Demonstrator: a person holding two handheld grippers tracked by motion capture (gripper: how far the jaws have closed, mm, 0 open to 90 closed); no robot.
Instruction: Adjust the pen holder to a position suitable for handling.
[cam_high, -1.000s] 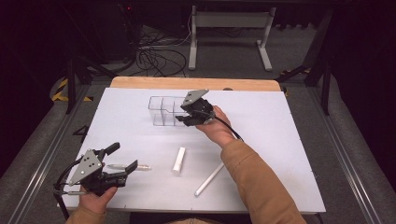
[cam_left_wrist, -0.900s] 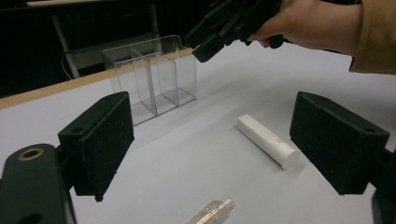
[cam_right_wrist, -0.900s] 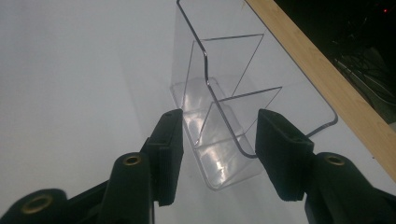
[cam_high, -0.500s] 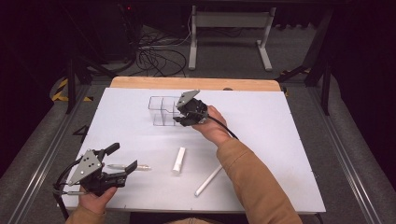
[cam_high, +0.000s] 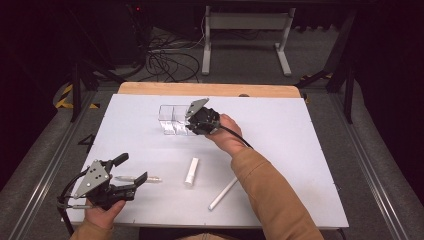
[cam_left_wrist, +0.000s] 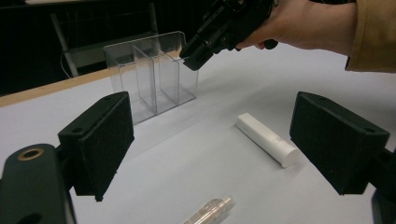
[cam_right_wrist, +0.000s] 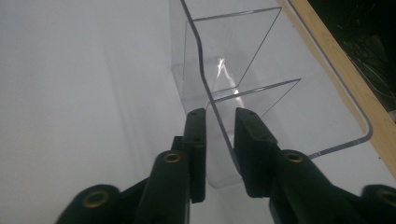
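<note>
1. Now, the white table (cam_high: 310, 150) bears a clear divided box (cam_high: 172, 119) near its far edge.
2. Right gripper (cam_high: 192, 122): jaws just closing, one each side of the box's near wall, pads seemingly not yet pressing.
3. Left gripper (cam_high: 131, 170): wide open, empty, over a small clear tube (cam_left_wrist: 208, 212).

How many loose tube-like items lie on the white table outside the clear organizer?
3: a short white tube mid-table, a long thin white stick right of it, and a clear tube by the left gripper.
</note>
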